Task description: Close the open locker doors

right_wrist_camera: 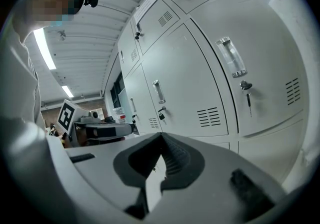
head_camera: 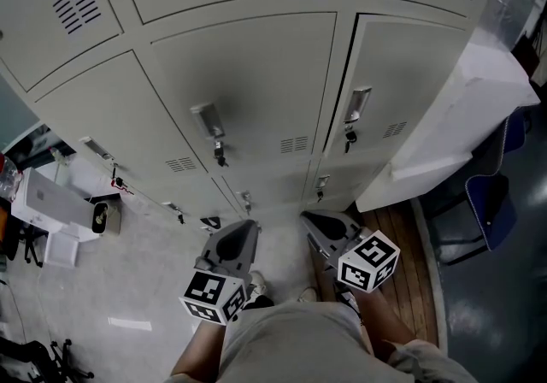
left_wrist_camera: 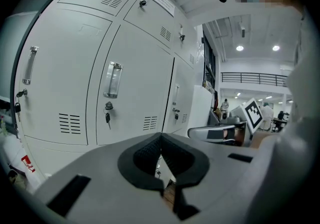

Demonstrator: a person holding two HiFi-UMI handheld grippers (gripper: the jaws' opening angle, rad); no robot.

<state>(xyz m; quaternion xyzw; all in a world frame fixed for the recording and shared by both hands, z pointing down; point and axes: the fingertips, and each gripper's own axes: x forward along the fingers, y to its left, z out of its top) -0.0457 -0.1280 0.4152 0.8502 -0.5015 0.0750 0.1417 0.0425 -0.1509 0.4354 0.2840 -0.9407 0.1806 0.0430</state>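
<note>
A bank of white lockers fills the head view. Most doors are closed, such as the middle door (head_camera: pixel 248 91) and the one to its right (head_camera: pixel 402 73), each with a handle and a hanging key. At the right, one white door (head_camera: pixel 453 125) stands swung out toward me; it also shows as the open door (left_wrist_camera: pixel 200 110) in the left gripper view. My left gripper (head_camera: pixel 246 227) (left_wrist_camera: pixel 160 136) is shut and empty, held low in front of the lockers. Beside it, my right gripper (head_camera: pixel 309 220) (right_wrist_camera: pixel 161 136) is also shut on nothing. Neither touches a door.
A white box-like unit (head_camera: pixel 51 202) sits on the floor at the left. A blue chair (head_camera: pixel 491 202) stands behind the open door at the right. A wooden floor strip (head_camera: pixel 414 262) runs under the open door. My shoes (head_camera: pixel 256 287) are close to the locker base.
</note>
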